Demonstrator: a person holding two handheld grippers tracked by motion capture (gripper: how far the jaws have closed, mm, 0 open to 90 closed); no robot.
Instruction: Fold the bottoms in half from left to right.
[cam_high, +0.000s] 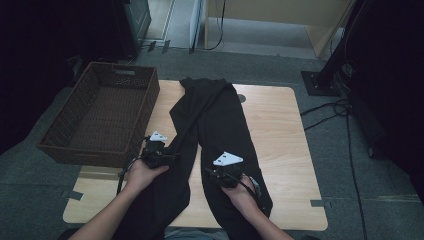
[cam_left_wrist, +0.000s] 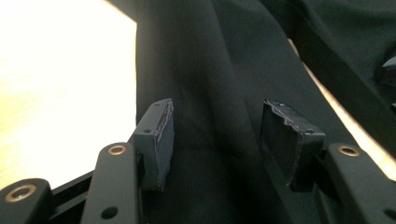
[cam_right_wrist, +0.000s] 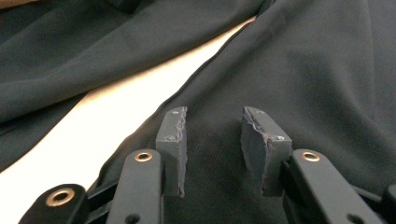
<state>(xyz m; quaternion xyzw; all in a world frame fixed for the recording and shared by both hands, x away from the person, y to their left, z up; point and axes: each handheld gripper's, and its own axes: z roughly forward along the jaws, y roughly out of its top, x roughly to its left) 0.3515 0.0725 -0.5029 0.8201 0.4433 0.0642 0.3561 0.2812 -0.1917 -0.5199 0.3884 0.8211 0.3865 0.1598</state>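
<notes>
Wicker basket (cam_high: 100, 117) beside black trousers (cam_high: 210, 115)

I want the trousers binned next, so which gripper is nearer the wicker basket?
Left. The left gripper hovers beside the wicker basket, at its near right corner; the right gripper is over the other trouser leg, farther off.

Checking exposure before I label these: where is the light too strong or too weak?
High view: dim room, black trousers lack detail. Left gripper view: bare table blown out to white glare. Right gripper view: the table strip is washed out, near fabric soft.
</notes>
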